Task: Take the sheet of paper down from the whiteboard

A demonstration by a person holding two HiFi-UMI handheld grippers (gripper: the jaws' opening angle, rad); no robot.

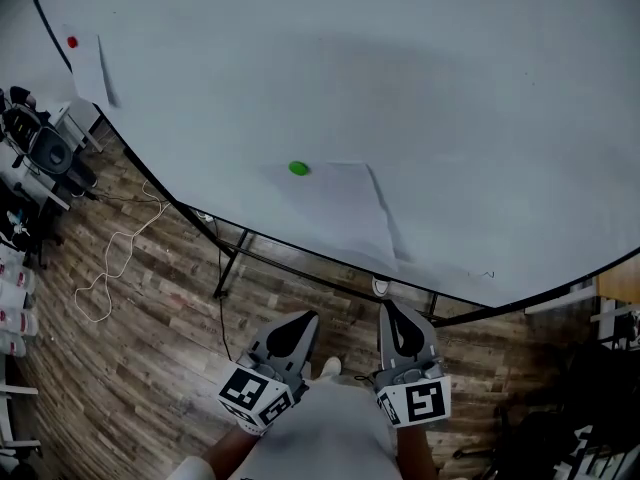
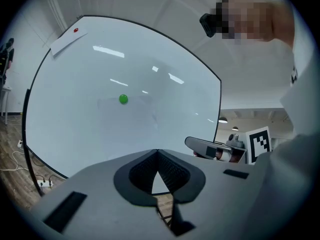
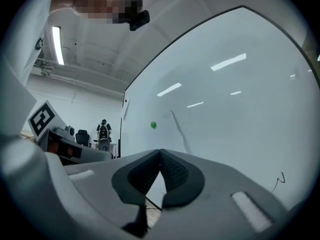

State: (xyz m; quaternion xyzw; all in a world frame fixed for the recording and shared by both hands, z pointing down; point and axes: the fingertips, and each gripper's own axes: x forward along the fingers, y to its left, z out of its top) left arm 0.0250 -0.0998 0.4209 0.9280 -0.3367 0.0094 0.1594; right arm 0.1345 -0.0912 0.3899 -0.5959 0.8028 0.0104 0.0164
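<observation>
Wood-grain flooring [image 1: 150, 368] fills the lower left of the head view, with dark office chairs [image 1: 40, 148] at the far left edge and a thin white cable [image 1: 112, 264] looping across the planks. Above them, a wide whiteboard [image 1: 420, 88] on a black frame takes up most of the view. Near its upper left corner a smaller sheet [image 1: 95, 70] hangs under a red magnet [image 1: 72, 42]. Further right, about the middle of the board, a green magnet [image 1: 298, 168] pins the upper left corner of the sheet of paper [image 1: 350, 213], which lies white against the white surface with a dark line of shadow along its right edge. Below the board's lower edge, the left gripper [image 1: 306, 317] points toward the sheet with its jaws pressed together and nothing between them; its own view shows the dark pads meeting at the tip, with the green magnet ahead and above. Just beside it, the right gripper [image 1: 389, 309] also has its jaws closed on nothing and points at the board, with the sheet's right edge ahead of it. Neither gripper touches the board or the paper. Toward the board's lower right sits a small dark scribble [image 1: 485, 273].
</observation>
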